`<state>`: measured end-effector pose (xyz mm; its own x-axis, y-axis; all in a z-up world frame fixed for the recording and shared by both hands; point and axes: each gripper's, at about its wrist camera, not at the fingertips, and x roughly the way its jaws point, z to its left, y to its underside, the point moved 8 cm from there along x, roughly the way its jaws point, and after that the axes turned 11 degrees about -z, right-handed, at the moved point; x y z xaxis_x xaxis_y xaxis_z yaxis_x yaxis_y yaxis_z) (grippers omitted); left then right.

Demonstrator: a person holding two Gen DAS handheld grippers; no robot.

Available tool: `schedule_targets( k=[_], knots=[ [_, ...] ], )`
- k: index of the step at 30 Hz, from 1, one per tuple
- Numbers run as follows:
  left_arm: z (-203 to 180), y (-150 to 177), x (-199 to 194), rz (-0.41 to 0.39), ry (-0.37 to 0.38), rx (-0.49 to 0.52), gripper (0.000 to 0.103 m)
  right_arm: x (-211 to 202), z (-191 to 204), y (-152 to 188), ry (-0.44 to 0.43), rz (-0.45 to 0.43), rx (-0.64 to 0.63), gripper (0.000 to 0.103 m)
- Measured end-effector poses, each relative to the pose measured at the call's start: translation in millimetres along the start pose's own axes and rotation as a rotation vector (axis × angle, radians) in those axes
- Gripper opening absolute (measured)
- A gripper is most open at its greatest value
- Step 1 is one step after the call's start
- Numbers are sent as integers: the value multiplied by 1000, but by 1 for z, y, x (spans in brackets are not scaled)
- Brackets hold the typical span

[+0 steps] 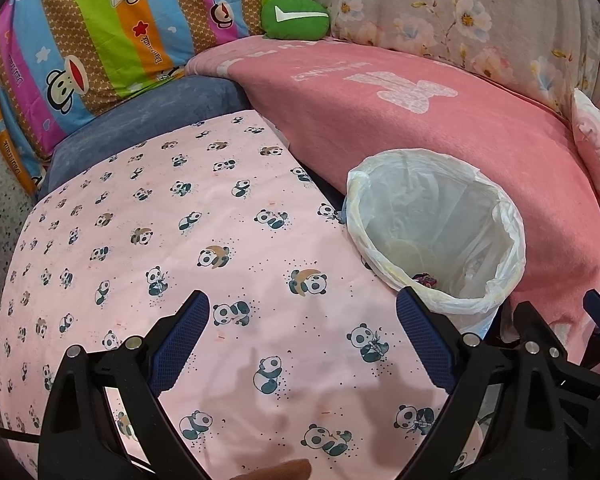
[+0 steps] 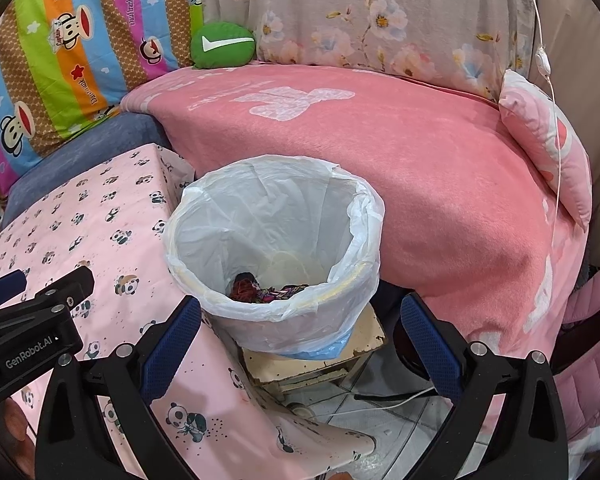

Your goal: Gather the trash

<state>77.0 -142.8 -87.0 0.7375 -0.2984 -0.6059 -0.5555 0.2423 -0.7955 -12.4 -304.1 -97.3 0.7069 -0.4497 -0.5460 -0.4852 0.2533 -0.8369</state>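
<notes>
A small bin lined with a white plastic bag (image 2: 276,248) stands on a worn low stool (image 2: 312,360) between the panda-cloth table and the pink sofa. Dark red and multicoloured wrappers (image 2: 260,290) lie at its bottom. The bin also shows in the left wrist view (image 1: 436,232), with a wrapper (image 1: 426,280) inside. My left gripper (image 1: 302,340) is open and empty above the panda cloth (image 1: 180,240), left of the bin. My right gripper (image 2: 300,344) is open and empty, just in front of the bin. The left gripper's body (image 2: 28,320) shows at the left edge of the right wrist view.
A pink blanket (image 2: 380,160) covers the sofa seat behind the bin. A green round cushion (image 2: 222,46), striped cartoon bedding (image 2: 80,40), floral fabric (image 2: 380,20) and a pink pillow (image 2: 548,144) line the back. A white cable (image 2: 380,404) lies on the tiled floor.
</notes>
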Motion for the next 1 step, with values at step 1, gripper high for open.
schedule_targets(
  k=[1],
  knots=[
    [0, 0, 0, 0, 1, -1, 90, 0, 0, 0, 1, 0, 1, 97]
  ],
)
